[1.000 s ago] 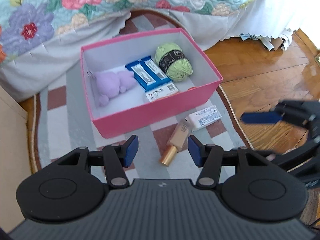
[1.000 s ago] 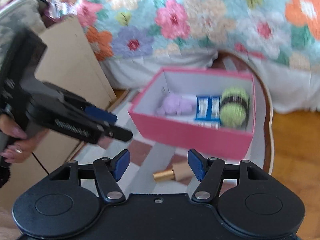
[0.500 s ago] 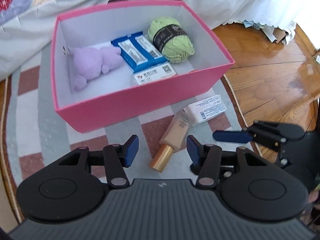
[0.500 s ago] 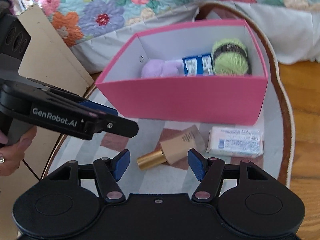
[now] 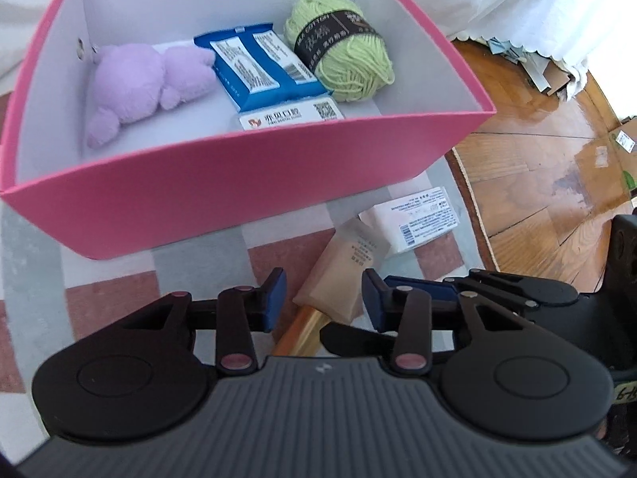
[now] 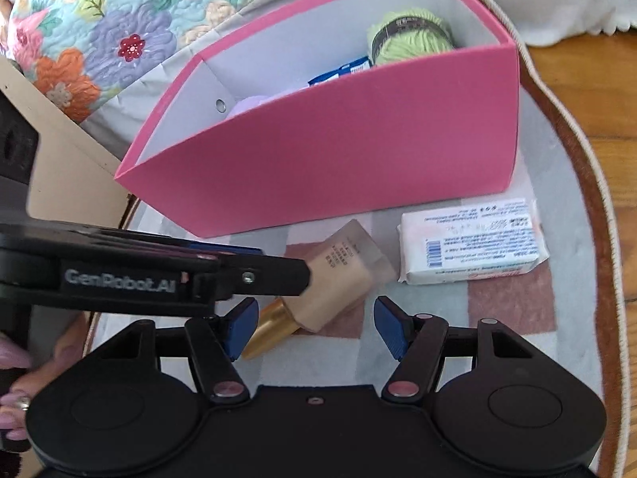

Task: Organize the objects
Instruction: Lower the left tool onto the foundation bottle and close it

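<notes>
A beige tube with a gold cap [image 5: 342,275] [image 6: 334,283] lies on the rug in front of the pink box [image 5: 239,175] [image 6: 358,147]. A white packet [image 5: 414,223] [image 6: 473,241] lies beside it. My left gripper [image 5: 323,305] is open, low over the tube, its jaws on either side of it. My right gripper [image 6: 311,327] is open, close behind the tube's cap. The box holds a purple plush [image 5: 139,87], a blue packet [image 5: 258,71], a white card and green yarn [image 5: 342,55] [image 6: 410,38].
A checked oval rug [image 5: 119,290] [image 6: 557,183] lies on the wooden floor [image 5: 537,175]. A floral quilt [image 6: 91,32] hangs behind the box. A cardboard panel [image 6: 63,167] stands at the left. The left gripper's arm [image 6: 159,275] crosses the right wrist view.
Both grippers have moved down and forward toward the tube. The left gripper's jaws now flank the tube; the right gripper is close behind its cap. Both stay open.
</notes>
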